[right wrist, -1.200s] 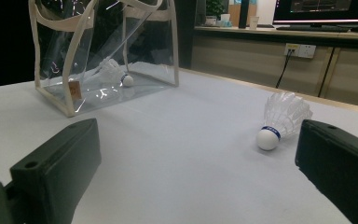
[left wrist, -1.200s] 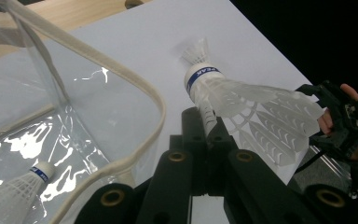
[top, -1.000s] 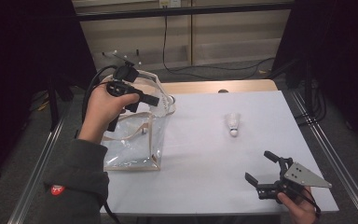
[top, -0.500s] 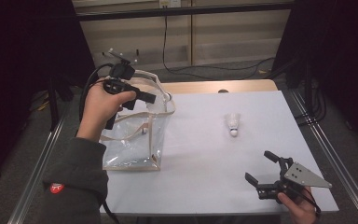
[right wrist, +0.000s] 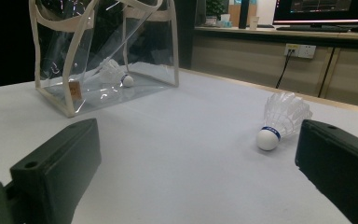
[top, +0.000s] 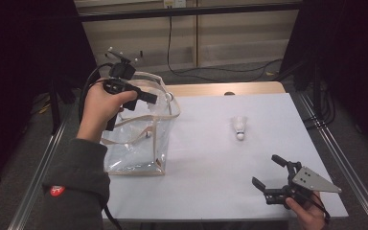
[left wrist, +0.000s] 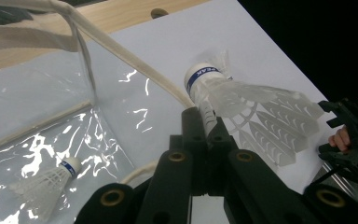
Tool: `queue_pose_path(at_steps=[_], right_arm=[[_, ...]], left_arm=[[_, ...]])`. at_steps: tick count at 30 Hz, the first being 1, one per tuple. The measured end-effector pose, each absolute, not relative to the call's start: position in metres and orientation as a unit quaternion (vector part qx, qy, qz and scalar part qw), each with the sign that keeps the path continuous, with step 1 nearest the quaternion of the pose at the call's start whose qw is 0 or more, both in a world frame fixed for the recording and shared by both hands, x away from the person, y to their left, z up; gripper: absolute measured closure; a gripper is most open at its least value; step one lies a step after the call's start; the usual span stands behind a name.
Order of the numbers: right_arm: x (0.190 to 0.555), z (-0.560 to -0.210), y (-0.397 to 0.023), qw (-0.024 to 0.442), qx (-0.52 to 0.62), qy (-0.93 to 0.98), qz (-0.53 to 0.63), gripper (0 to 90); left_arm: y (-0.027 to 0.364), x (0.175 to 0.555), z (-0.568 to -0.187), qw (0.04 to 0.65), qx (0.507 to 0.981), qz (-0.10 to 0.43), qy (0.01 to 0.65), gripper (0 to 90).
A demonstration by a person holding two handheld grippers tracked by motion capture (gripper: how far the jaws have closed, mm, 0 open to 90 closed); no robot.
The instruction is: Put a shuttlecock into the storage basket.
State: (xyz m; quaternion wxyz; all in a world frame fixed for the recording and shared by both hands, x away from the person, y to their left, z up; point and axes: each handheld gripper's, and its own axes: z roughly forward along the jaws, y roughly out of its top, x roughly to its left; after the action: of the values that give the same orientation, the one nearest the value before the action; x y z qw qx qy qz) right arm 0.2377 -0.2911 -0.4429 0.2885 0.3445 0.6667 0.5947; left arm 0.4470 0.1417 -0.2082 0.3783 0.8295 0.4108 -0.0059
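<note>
My left gripper hangs over the mouth of a clear plastic bag with cream trim. It is shut on a white shuttlecock by its skirt, cork end pointing away. A second shuttlecock lies on the bag's floor. A third shuttlecock rests on the white table, right of the bag. My right gripper sits low near the table's front right edge, open with nothing between its jaws. It faces that loose shuttlecock and the bag.
The white table surface has a wooden strip along its far edge. Metal rails run along both sides of the table. The bag's cream handles loop just under my left gripper.
</note>
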Motion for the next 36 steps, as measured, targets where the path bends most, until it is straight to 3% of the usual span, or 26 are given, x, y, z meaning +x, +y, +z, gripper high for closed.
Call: queue_pose_path(at_steps=[36], right_arm=[[0.238, -0.443, -0.291, 0.287, 0.346, 0.666, 0.595, 0.0]], left_arm=[[0.152, 0.459, -0.209, 0.374, 0.818, 0.013, 0.436, 90.0]])
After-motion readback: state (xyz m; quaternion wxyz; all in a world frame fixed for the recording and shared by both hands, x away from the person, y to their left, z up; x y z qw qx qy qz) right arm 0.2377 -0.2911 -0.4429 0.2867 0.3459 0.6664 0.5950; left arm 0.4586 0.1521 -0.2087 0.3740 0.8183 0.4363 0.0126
